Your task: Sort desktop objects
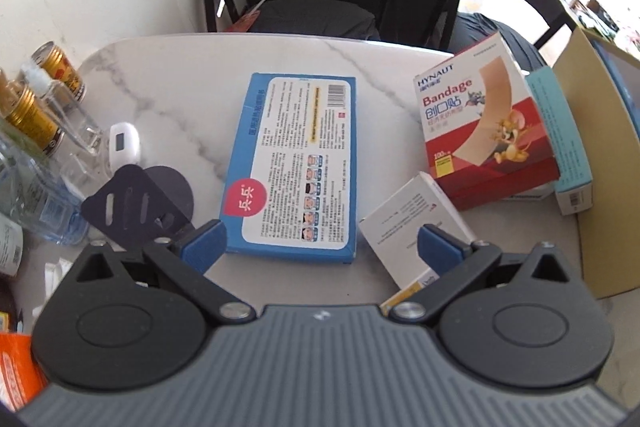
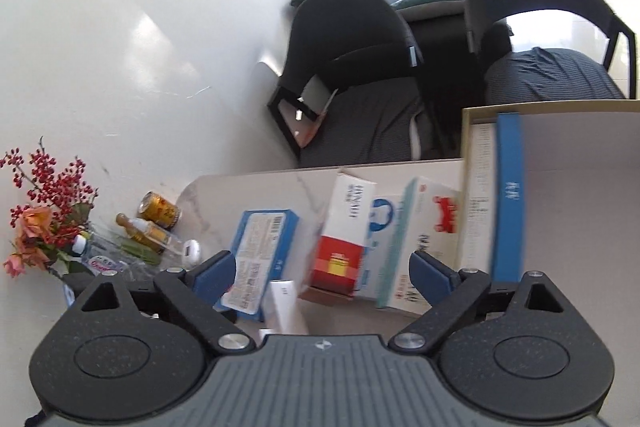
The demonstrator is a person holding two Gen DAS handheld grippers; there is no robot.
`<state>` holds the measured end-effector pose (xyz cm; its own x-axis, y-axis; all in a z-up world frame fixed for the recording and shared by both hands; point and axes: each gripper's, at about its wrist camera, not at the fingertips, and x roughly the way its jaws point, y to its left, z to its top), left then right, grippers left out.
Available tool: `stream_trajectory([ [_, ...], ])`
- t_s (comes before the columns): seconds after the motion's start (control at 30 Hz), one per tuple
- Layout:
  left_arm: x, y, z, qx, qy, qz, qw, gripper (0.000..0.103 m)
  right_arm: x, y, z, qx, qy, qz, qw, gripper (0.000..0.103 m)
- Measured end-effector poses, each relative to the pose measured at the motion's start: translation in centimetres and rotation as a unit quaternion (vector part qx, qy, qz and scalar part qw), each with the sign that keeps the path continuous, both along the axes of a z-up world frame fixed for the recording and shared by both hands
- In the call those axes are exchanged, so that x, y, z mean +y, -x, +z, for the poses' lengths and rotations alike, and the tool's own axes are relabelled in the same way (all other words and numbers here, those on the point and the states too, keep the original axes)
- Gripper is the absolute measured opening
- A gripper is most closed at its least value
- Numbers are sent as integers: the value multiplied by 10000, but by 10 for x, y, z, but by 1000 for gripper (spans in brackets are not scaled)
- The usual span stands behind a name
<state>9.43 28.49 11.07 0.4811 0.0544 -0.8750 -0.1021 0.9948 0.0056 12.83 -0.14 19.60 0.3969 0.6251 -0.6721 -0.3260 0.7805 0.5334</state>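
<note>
The flat blue cardboard box [image 1: 294,163] with a white printed label lies on the white marble table [image 1: 168,87], just ahead of the left gripper [image 1: 320,245], whose jaws are spread wide and empty. It appears to be the next pick: descent and closing across its width would be needed. The right gripper [image 2: 326,275] is likewise held wide open with nothing in it, beside the tan cardboard bin [image 2: 560,195]

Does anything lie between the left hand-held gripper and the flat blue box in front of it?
Nothing visible does. The left hand-held gripper is open just short of the blue box, which lies flat with bare tabletop around it. The white box sits off to its right, beside the path.
</note>
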Motion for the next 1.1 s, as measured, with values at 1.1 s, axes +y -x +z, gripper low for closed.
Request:
stream_trajectory([
  [1.1,42,-53,-56,378,360,-210,9984,103,208,-94,-148,2314,-116,378,9720,92],
])
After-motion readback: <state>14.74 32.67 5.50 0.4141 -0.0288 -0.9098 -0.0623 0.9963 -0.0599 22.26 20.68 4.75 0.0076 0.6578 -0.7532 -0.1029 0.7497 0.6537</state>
